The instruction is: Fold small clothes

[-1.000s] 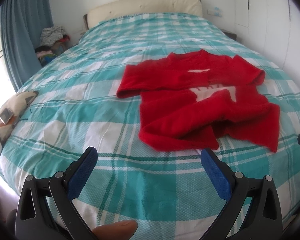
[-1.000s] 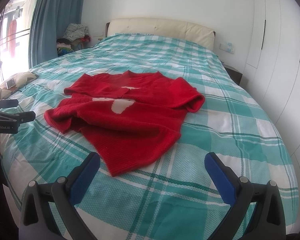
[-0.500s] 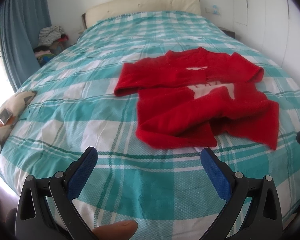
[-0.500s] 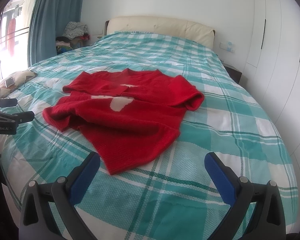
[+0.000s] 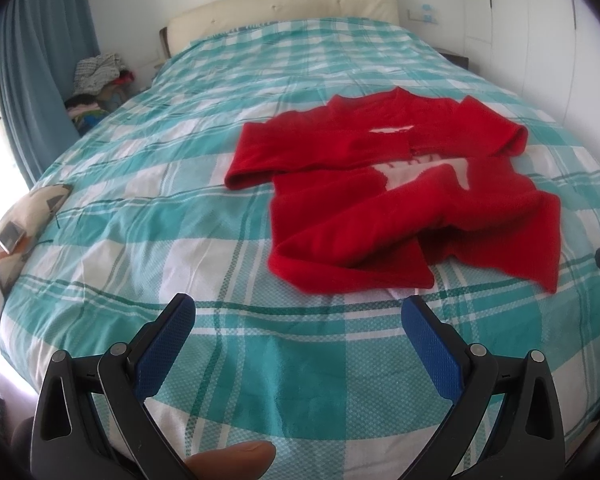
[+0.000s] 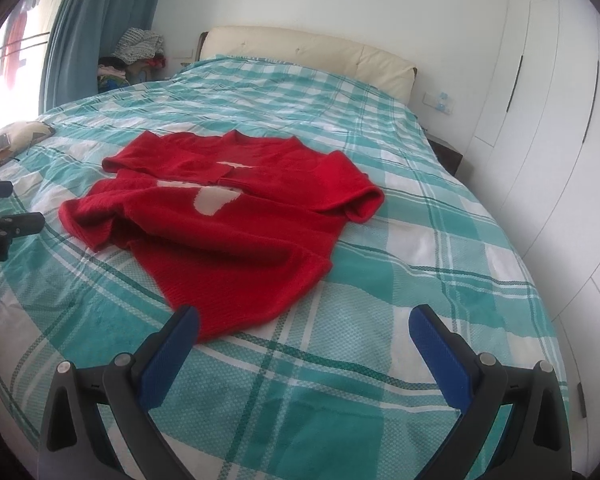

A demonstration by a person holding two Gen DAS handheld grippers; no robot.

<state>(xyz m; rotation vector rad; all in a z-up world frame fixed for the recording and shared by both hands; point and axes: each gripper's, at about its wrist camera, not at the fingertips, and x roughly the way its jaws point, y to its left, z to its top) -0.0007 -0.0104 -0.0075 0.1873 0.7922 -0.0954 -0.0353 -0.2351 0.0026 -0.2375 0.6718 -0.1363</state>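
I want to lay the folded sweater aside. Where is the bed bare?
Bare bedspread lies between the red sweater and the cushion, and beyond it toward the headboard. The cushion's edge, holding phones, is crowded.

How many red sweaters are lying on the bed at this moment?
1. The red sweater lies rumpled in the middle of the checked bed, ahead of both open grippers. The heap of clothes beside the headboard may hide other garments.
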